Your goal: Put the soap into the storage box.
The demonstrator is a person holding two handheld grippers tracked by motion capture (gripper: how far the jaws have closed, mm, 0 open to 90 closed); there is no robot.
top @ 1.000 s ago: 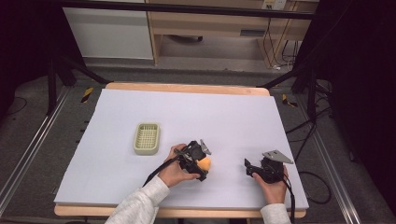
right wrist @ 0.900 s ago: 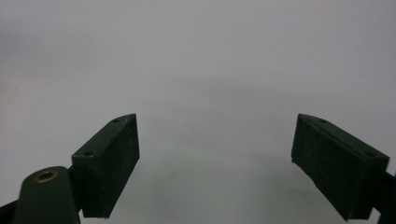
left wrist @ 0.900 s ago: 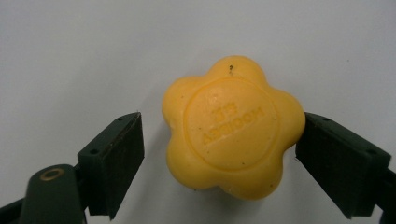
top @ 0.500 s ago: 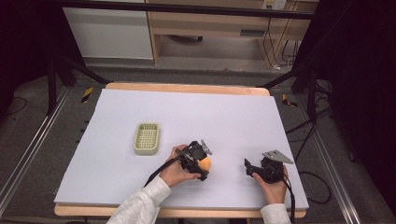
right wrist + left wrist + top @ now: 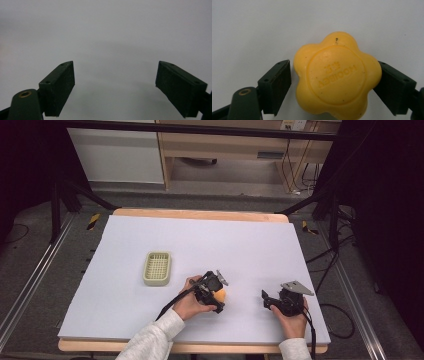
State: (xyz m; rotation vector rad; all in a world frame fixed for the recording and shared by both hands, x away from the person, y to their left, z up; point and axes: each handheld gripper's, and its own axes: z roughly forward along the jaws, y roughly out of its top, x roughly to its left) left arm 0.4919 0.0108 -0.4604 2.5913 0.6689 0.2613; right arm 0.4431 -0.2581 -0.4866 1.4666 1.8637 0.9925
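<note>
Your left gripper sits low in the centre of the high view, and its jaws have just been closing around the yellow flower-shaped soap. In the left gripper view the soap lies between them on the white table cover: the right-hand jaw looks to be touching the soap's edge, while a thin gap shows at the left-hand jaw, so the grip is not yet clenched. The soap's round face carries raised lettering, upside down in that view. In the high view the soap peeks out just right of your left gripper. Your right gripper rests at the lower right of that frame, well apart from the soap, jaws spread wide with nothing but the bare cover between them. A pale green basket stands left of centre, near your left hand.
</note>
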